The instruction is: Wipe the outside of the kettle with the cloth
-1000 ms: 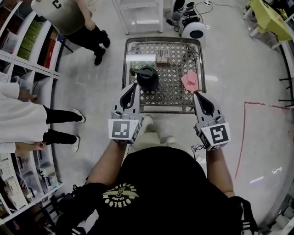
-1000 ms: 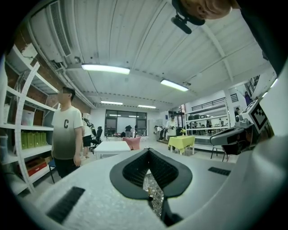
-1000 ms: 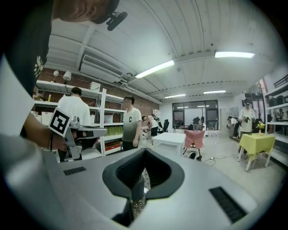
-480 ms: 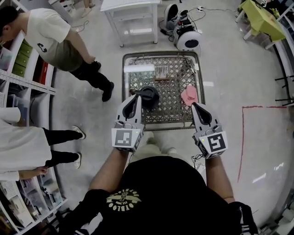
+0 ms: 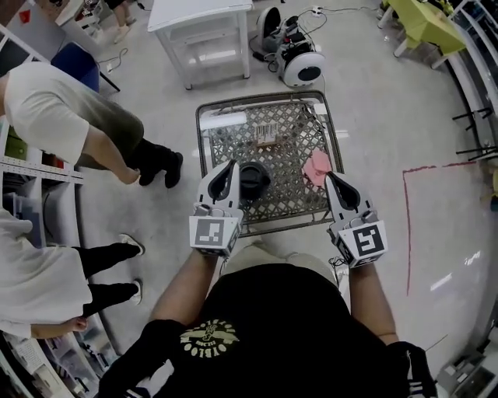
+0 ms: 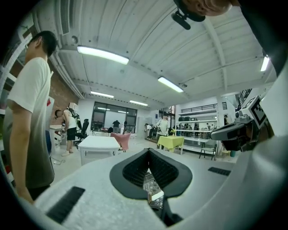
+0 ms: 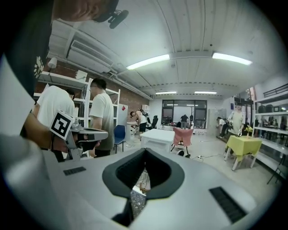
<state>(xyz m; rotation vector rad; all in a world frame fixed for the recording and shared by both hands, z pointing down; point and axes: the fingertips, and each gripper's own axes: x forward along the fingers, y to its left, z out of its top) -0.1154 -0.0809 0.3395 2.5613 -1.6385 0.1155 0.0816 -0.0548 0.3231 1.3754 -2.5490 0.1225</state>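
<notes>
A black kettle (image 5: 253, 180) stands on a wire-mesh table (image 5: 264, 103), near its front edge. A pink cloth (image 5: 316, 167) lies on the mesh to the kettle's right. My left gripper (image 5: 231, 165) is shut and holds nothing, its tip just left of the kettle. My right gripper (image 5: 331, 178) is also shut and holds nothing, its tip just below and right of the cloth. In the left gripper view the jaws (image 6: 148, 152) meet, with mesh showing below them. The right gripper view shows the same closed jaws (image 7: 145, 151).
Two people stand at the left by the shelves (image 5: 31, 167). A white table (image 5: 201, 17) and a round white machine (image 5: 299, 67) sit beyond the mesh table. A barcoded card (image 5: 265, 134) lies on the mesh. Red tape (image 5: 408, 225) marks the floor at right.
The mesh table with kettle and cloth has come closer; both gripper tips now reach over its front edge. The person at upper left has stepped nearer.
</notes>
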